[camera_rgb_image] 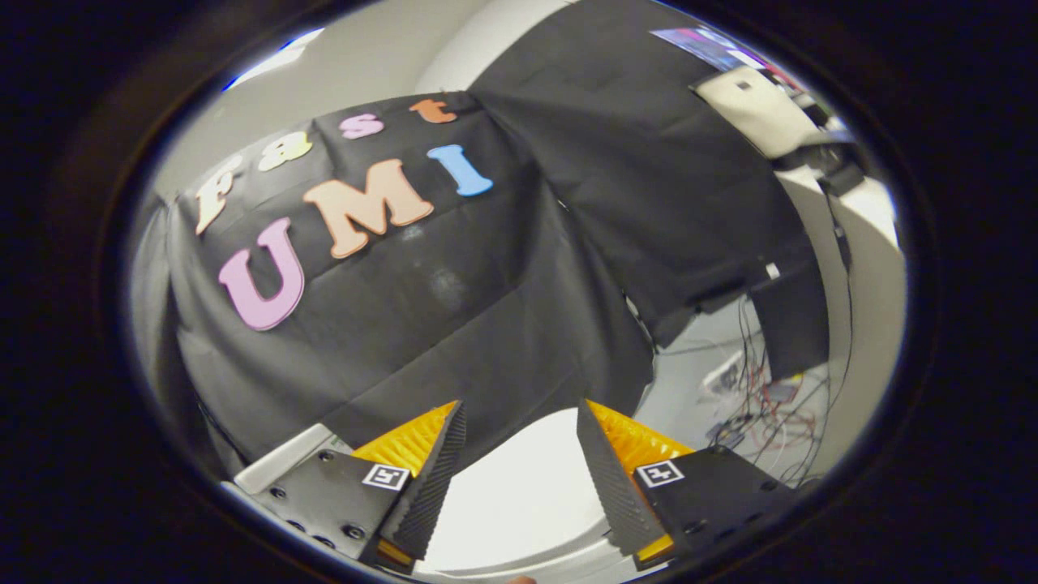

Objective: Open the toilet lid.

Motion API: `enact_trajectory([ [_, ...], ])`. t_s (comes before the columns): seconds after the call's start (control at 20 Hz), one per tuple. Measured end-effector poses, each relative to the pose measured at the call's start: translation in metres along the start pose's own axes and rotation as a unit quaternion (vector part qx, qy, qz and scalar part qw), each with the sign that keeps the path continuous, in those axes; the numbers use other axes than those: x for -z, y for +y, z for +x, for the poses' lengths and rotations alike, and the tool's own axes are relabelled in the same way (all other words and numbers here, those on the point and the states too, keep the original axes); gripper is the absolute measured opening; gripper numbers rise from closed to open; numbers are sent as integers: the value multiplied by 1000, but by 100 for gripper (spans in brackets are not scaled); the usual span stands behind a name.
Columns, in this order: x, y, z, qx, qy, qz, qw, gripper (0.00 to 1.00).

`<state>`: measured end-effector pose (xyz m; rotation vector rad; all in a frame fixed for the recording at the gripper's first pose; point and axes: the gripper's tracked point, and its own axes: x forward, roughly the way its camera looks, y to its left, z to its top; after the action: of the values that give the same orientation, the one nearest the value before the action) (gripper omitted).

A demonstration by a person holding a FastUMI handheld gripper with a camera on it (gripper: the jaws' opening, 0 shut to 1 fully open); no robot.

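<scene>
**Open jaws hanging over the toilet lid, nothing gripped**

From the gripper view, the gripper (521,454) is pointing forward and somewhat upward, its two fingers (426,478) standing well apart with a clear gap between them. Neither one is pressing on anything, so the jaws are open and empty.

Showing through that gap, and running on below the fingers, is a smooth white curved surface, which I am taking to be the toilet lid (519,499). It is lying close under the fingers, but whether they are touching it I cannot tell. To my eye the jaws are being held spread like this so that they can come down around the lid's edge or hook beneath it, which suggests the lifting has not yet begun.

Beyond the fingers the black cloth wall (454,308) is draping down behind the toilet, taking up most of the scene ahead. Off to the right, past the cloth's edge, a tangle of cables (770,405) is lying on the pale floor (697,365). They are well apart from the lid and seem unlikely to interfere.

The gripper is looking more at the wall than at the lid, so it will probably need tipping downward before the edge can be caught.
</scene>
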<state>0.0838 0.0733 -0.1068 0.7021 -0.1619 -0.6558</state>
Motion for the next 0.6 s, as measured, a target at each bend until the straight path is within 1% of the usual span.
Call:
enact_trajectory([
  [0.15,37,-23,-9,38,22,65,997,86],
  [0.35,86,-53,-18,87,58,148,983,85],
  [0.45,104,-66,-23,106,67,169,978,85],
  [0.6,127,-85,-28,142,85,179,970,85],
])
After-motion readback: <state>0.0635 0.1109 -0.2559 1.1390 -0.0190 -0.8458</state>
